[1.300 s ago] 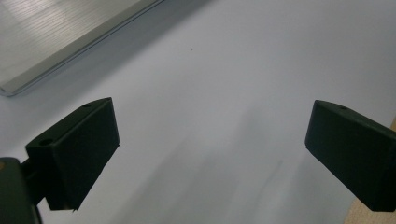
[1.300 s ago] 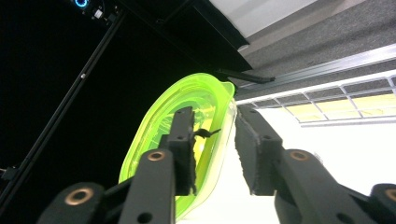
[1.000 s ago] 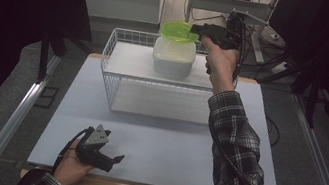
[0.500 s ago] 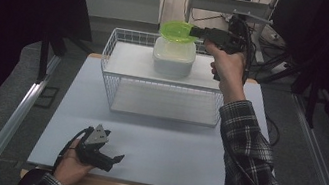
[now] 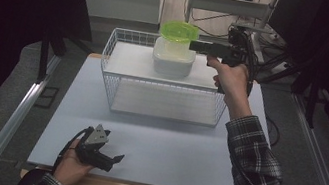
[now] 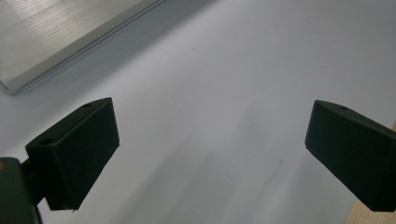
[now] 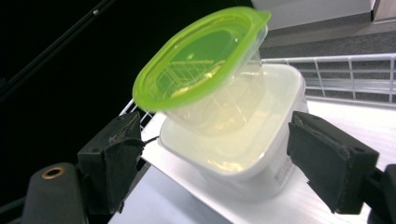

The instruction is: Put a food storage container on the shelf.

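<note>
A clear tub with a green lid [image 5: 179, 31] sits tilted inside a white square tub [image 5: 173, 59] on the white top shelf of a wire rack [image 5: 116, 97]. My right gripper [image 5: 199, 46] is level, just right of the green lid, pointing at it. In the right gripper view the green-lidded tub [image 7: 205, 60] leans in the white tub [image 7: 233, 140]. The right gripper [image 7: 215, 129] has just been opening its jaws; its pads stand wide on either side and touch nothing. My left gripper [image 5: 113, 161] rests open on the table's near left, also seen as the left gripper [image 6: 210, 126] over bare white tabletop.
The wire rack takes up the far middle of the white table [image 5: 168, 149]. Metal rails [image 5: 10, 122] run along both sides. A frame with cables [image 5: 246, 15] stands behind the rack. A silver edge [image 6: 56, 51] shows in the left gripper view.
The right hand has drawn back to the right, away from the green-lidded tub, and its jaws have spread. The tub stays tilted in the white tub. The left hand has kept still.
</note>
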Tool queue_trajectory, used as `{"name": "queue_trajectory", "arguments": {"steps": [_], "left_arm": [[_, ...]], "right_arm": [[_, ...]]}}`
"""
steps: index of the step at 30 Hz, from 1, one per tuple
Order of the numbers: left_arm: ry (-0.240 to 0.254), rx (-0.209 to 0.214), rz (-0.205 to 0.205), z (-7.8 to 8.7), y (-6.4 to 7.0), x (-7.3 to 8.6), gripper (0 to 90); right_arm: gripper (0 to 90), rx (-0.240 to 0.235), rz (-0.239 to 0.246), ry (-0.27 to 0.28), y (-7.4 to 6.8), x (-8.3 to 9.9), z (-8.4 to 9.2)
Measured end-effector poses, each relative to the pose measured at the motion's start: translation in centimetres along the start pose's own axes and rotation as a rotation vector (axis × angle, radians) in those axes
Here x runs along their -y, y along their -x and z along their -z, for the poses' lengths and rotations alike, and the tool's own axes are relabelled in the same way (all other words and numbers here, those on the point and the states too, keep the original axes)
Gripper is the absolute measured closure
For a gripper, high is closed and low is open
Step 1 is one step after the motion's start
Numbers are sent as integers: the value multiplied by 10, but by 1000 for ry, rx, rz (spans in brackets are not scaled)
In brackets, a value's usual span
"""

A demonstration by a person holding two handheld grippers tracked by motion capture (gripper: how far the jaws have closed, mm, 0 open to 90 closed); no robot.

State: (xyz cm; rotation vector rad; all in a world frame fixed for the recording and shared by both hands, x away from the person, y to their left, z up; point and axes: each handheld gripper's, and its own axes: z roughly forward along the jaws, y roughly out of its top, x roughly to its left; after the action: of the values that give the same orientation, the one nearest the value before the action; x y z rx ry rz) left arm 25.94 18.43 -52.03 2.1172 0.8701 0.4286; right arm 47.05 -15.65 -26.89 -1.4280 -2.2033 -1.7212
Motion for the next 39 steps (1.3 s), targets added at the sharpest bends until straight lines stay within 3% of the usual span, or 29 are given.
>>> {"name": "queue_trajectory", "arguments": {"steps": [16,25,39], "left_arm": [[20,12,19,0,-2,0,21],[47,23,48,1,-4,0,13],[75,25,57,2,-5,1,9]], "right_arm": [[138,5,135,-25,-2,46,18],[115,37,234,-37,-5,76,22],[63,75,340,-69,-3,113,22]]}}
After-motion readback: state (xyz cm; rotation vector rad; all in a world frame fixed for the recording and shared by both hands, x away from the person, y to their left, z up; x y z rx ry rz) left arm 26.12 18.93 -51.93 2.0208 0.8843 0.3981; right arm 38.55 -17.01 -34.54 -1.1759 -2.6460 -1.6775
